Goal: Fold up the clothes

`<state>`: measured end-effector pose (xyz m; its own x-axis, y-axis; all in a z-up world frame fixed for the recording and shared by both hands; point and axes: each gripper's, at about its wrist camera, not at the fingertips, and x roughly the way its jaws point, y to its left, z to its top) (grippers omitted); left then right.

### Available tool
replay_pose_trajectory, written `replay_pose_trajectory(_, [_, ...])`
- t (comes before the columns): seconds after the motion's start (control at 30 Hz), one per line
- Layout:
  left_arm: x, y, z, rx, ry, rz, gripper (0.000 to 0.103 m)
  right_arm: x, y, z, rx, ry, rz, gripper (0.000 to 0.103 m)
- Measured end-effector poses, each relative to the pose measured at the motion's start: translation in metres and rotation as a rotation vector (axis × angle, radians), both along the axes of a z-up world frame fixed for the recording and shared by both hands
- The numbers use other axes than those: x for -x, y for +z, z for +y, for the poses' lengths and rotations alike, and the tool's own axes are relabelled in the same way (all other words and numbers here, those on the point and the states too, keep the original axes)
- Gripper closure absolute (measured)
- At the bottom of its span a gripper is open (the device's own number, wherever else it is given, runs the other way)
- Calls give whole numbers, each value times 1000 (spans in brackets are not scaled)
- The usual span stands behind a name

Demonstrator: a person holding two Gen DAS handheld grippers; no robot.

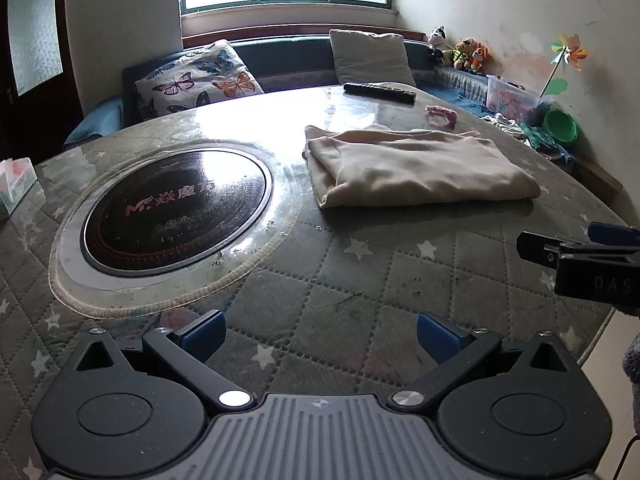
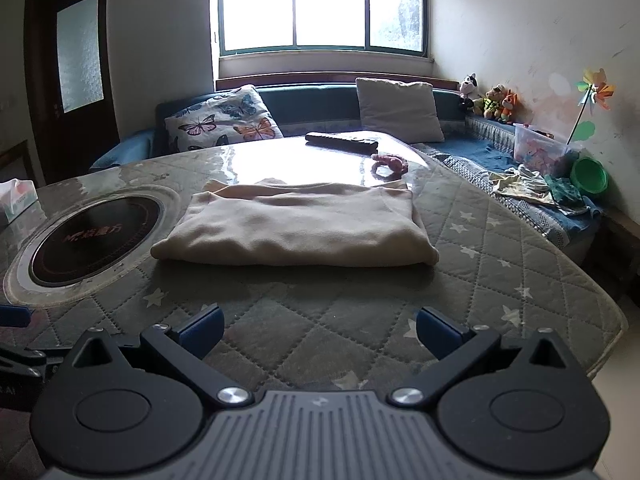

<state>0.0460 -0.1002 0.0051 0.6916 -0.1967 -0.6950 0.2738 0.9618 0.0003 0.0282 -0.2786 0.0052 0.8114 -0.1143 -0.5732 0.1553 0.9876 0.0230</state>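
Observation:
A cream garment (image 1: 416, 164) lies folded into a flat rectangle on the quilted star-patterned table cover (image 1: 360, 280); it also shows in the right wrist view (image 2: 296, 226), straight ahead. My left gripper (image 1: 320, 336) is open and empty above the cover, short of the garment and to its left. My right gripper (image 2: 320, 332) is open and empty, in front of the garment's near edge. The right gripper's fingers (image 1: 568, 246) reach in at the right edge of the left wrist view.
A round black induction cooktop (image 1: 176, 212) is set into the table at the left. A black remote (image 1: 380, 93) and a pink hair tie (image 1: 442, 114) lie beyond the garment. A tissue box (image 1: 16, 186) stands far left. A sofa with cushions (image 1: 200, 80) and toys runs behind.

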Motion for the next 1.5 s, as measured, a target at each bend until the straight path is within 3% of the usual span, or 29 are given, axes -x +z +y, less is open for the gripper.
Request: replay_pose_trajectory(1.5, [42,17,-23,-54,-81,-97,0,19,6,1,-16,-1,-18,0])
